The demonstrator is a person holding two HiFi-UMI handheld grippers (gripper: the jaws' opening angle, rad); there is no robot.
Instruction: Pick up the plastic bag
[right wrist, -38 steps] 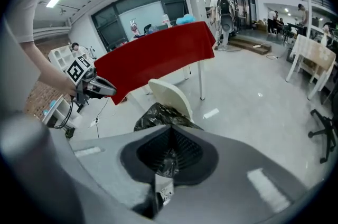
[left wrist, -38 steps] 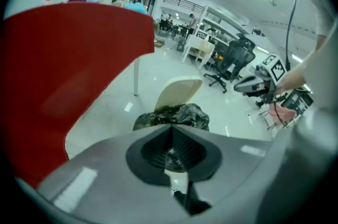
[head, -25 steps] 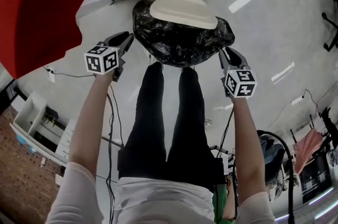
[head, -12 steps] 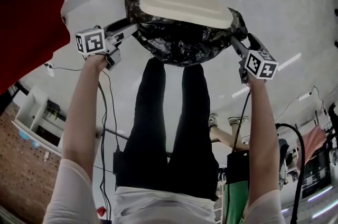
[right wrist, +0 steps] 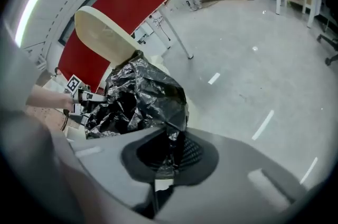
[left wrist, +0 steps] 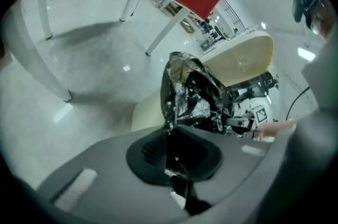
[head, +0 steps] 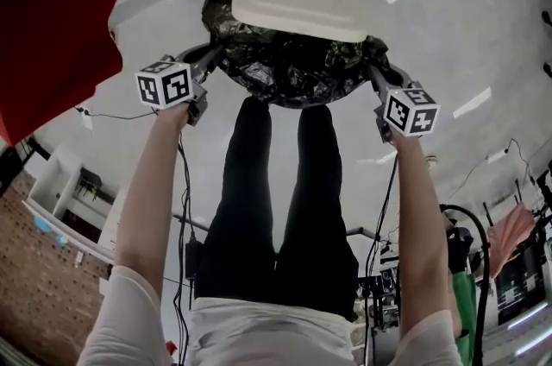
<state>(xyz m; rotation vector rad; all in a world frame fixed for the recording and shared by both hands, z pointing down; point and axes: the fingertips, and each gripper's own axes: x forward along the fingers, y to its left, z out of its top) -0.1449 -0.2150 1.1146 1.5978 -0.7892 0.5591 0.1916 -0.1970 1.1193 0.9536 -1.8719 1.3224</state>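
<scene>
The jaws of the left gripper (left wrist: 170, 133) have just been closed and are pinched tight on an edge of the black plastic bag (head: 293, 66) (crumpled and glossy). The same is seen at the right gripper (right wrist: 170, 138) on the bag's opposite edge. The bag is spread between the two, with a cream lid (head: 297, 6) just beyond it, and a red table (head: 52, 10) is seen nearby on the grey floor (head: 483, 28).

A cream plastic lid (head: 297, 2) blocks the far side of the crinkled black plastic bag (head: 293, 71). A red-topped counter (head: 52, 10) crowds the left; the person's black-trousered legs (head: 276, 183) close the near side. Bare grey floor (head: 483, 28) lies open to the right.
</scene>
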